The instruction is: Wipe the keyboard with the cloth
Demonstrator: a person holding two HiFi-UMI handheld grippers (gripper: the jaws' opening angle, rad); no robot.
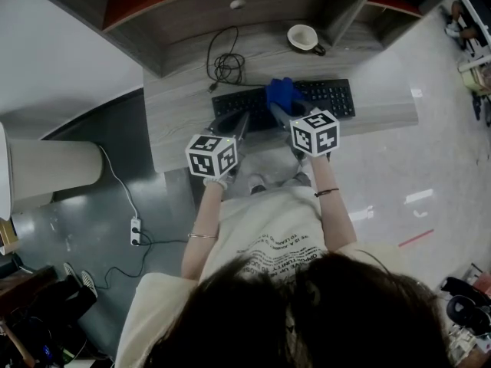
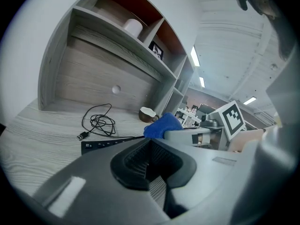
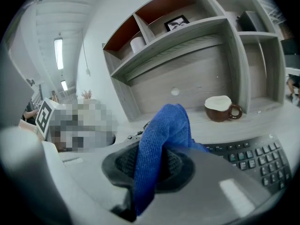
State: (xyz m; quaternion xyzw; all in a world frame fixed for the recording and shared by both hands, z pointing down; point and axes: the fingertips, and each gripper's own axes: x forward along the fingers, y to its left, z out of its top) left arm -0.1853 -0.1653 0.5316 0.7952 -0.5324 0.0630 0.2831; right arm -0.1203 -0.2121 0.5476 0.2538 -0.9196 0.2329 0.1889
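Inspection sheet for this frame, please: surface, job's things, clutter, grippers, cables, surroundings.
Surface: grey wood-grain desk.
Job's things: black keyboard on the desk; blue cloth over its middle, contact unclear.
Clutter: mug behind the keyboard.
Grippers: right gripper shut on the cloth; left gripper shut, empty, near the keyboard's left end.
Cables: coiled cable loose behind the keyboard; floor cable running to a power strip.
Surroundings: shelf unit over the desk, holding a picture frame and a white roll.

The right gripper [image 1: 281, 112] holds a blue cloth [image 1: 281, 92] on the keyboard [image 1: 331, 98].
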